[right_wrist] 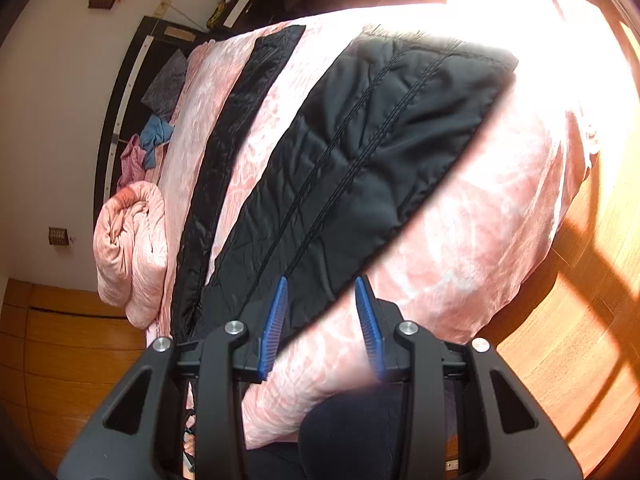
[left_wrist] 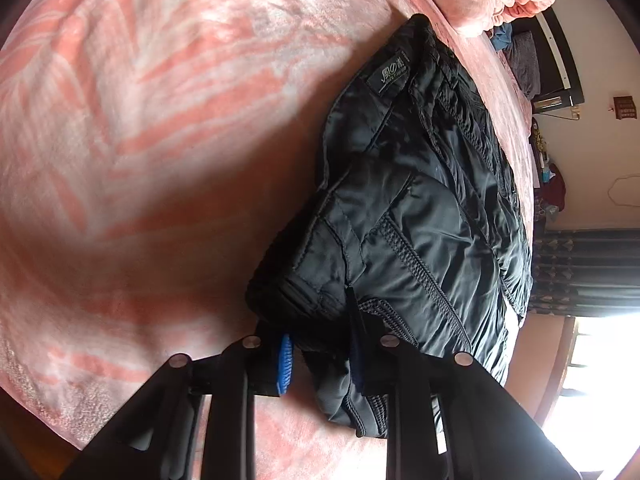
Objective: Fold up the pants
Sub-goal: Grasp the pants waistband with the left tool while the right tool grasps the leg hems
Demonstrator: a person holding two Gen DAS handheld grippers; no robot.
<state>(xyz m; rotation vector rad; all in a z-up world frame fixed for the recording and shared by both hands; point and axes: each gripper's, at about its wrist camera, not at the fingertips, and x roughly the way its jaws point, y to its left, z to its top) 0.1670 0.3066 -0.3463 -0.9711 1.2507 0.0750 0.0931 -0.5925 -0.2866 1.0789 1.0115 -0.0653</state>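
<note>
The left gripper [left_wrist: 320, 354] is clamped narrow on the waistband corner of the pants [left_wrist: 420, 200], the fabric bunched between its blue pads. The right gripper [right_wrist: 322, 320] hangs at the edge of one leg with its jaws partly apart – nothing pinched, only blanket [right_wrist: 460, 240] and hem edge showing between them. To fold well, it likely needs a firm bite on both layers before lifting. Beyond, the pants – black, quilted, slightly glossy – lie spread across the pink blanket on the bed, legs apart.
</note>
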